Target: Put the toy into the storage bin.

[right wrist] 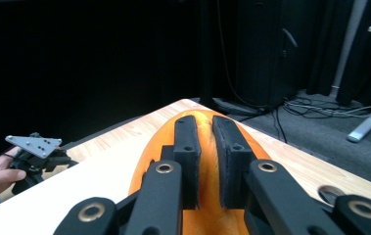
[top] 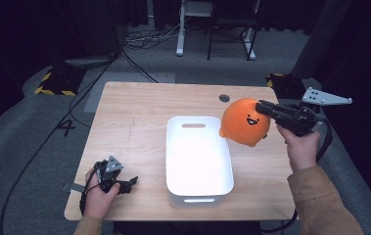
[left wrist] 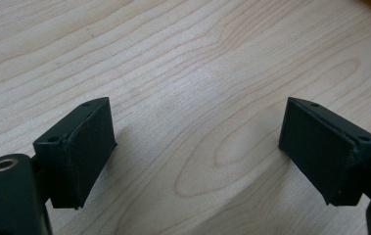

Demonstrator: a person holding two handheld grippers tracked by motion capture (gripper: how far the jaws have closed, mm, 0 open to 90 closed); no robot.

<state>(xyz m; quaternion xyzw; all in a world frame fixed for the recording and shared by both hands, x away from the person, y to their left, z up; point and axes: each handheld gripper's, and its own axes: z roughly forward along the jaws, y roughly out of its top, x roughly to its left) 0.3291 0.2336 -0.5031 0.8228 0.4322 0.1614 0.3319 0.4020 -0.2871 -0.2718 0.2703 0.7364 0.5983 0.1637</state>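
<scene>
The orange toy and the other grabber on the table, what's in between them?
The white bin sits between the orange plush toy and the left gripper, with bare wooden table beside it, seen in the high view.

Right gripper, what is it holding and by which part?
The right gripper pinches a fold of the round orange plush toy on its upper side, holding it above the table.

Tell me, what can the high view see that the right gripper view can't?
The high view alone shows the orange plush toy's smiling face, the inside of the white bin, and the right hand gripping its tool. The right gripper view alone shows, close up, the two black pads pinching a fold of the toy's orange fabric. Both views show the toy held up in the right gripper, the wooden table, and the left gripper resting low on the table.
</scene>
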